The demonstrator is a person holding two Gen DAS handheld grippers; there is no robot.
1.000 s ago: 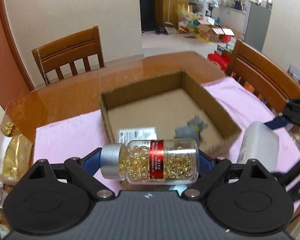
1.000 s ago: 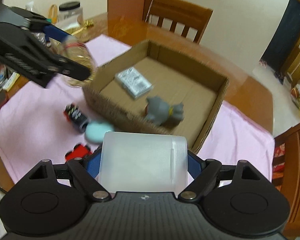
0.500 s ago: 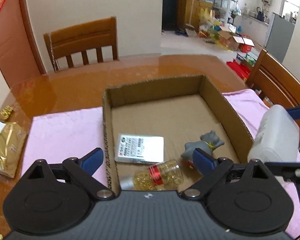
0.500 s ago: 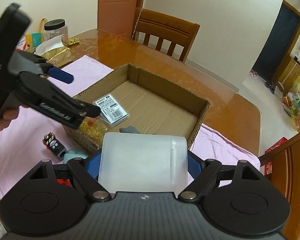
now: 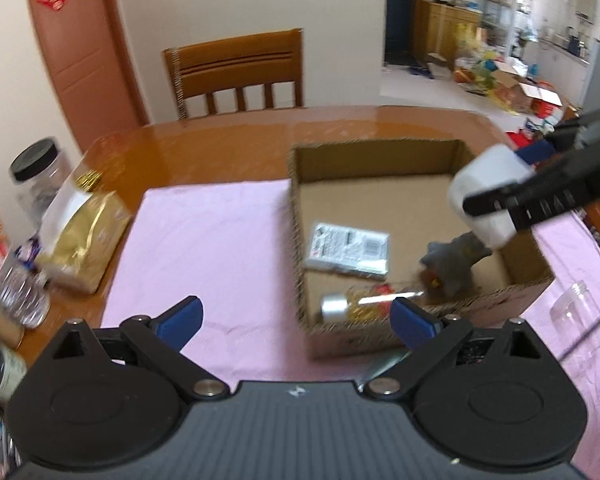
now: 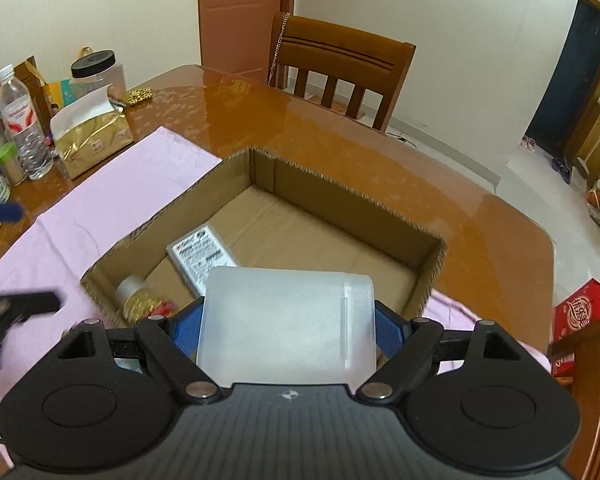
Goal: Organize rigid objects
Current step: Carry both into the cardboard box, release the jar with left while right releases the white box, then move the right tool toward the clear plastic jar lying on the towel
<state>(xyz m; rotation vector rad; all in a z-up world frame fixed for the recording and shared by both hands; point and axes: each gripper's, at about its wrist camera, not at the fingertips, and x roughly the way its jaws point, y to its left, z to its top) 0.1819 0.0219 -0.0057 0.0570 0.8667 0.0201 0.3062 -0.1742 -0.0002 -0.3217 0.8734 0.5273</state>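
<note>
An open cardboard box (image 5: 380, 148) (image 6: 340, 184) sits on a pink cloth (image 5: 220, 240). Inside it lie a white labelled packet (image 5: 348, 248) (image 6: 200, 256), a grey toy figure (image 5: 456, 264) and a capsule bottle with a silver cap (image 5: 364, 306) (image 6: 136, 300). My left gripper (image 5: 296, 320) is open and empty, near the box's front left corner. My right gripper (image 6: 288, 324) is shut on a frosted white plastic container (image 6: 288, 320) (image 5: 484, 196), held above the box's right side.
A gold bag (image 5: 80, 236) (image 6: 92, 136), a clear jar with a black lid (image 5: 36, 176), and a water bottle (image 6: 24, 120) stand at the table's left. A clear cup (image 5: 576, 308) lies on the cloth right of the box. Wooden chair (image 5: 236, 76) behind the table.
My left gripper let go of the capsule bottle into the box, opened and drew back to the left. My right gripper carried the white container over the box.
</note>
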